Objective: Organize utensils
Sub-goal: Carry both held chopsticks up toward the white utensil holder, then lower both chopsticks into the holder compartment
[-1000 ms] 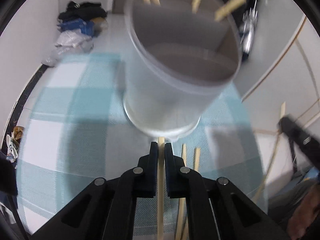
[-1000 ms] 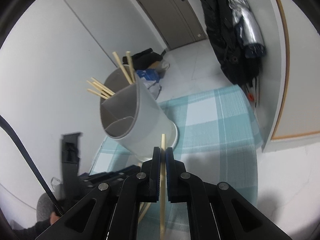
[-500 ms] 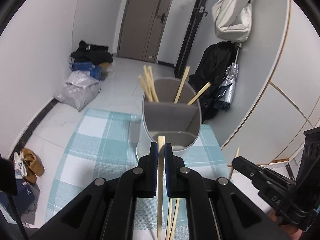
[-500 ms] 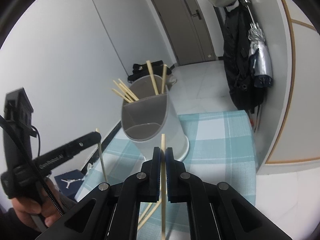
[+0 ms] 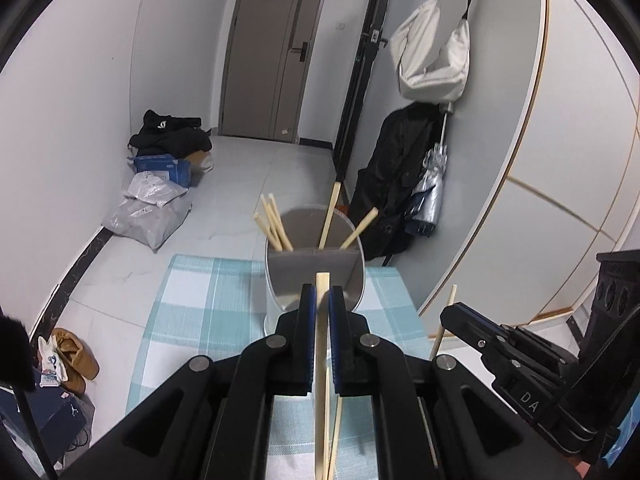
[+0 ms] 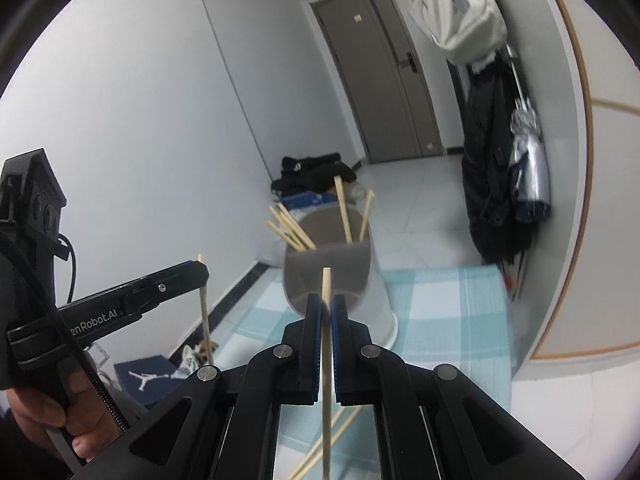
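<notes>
A grey divided utensil holder point(image 5: 280, 276) point(image 6: 372, 280) stands on a blue-and-white checked cloth point(image 5: 200, 300) point(image 6: 440, 300), with several wooden chopsticks in its far compartments. My left gripper point(image 5: 321, 294) is shut on one upright chopstick point(image 5: 321, 360), raised above and short of the holder. My right gripper point(image 6: 327, 304) is shut on another chopstick point(image 6: 326, 360). It also shows in the left wrist view point(image 5: 444, 318), low at the right. The left gripper appears in the right wrist view point(image 6: 202, 274) with its chopstick point(image 6: 205, 312). Loose chopsticks point(image 6: 332, 436) lie on the cloth below.
A hand point(image 6: 48, 420) grips the left tool's handle. Bags and clothes point(image 5: 160, 184) lie by the left wall, shoes point(image 5: 68, 356) near the cloth's left edge. A dark coat and folded umbrella point(image 5: 412, 196) hang right of the holder, and a closed door point(image 5: 272, 52) stands beyond.
Both grippers have risen and pulled back from the holder, each still holding its chopstick. The holder now looks smaller and farther off, and more of the hallway shows.
</notes>
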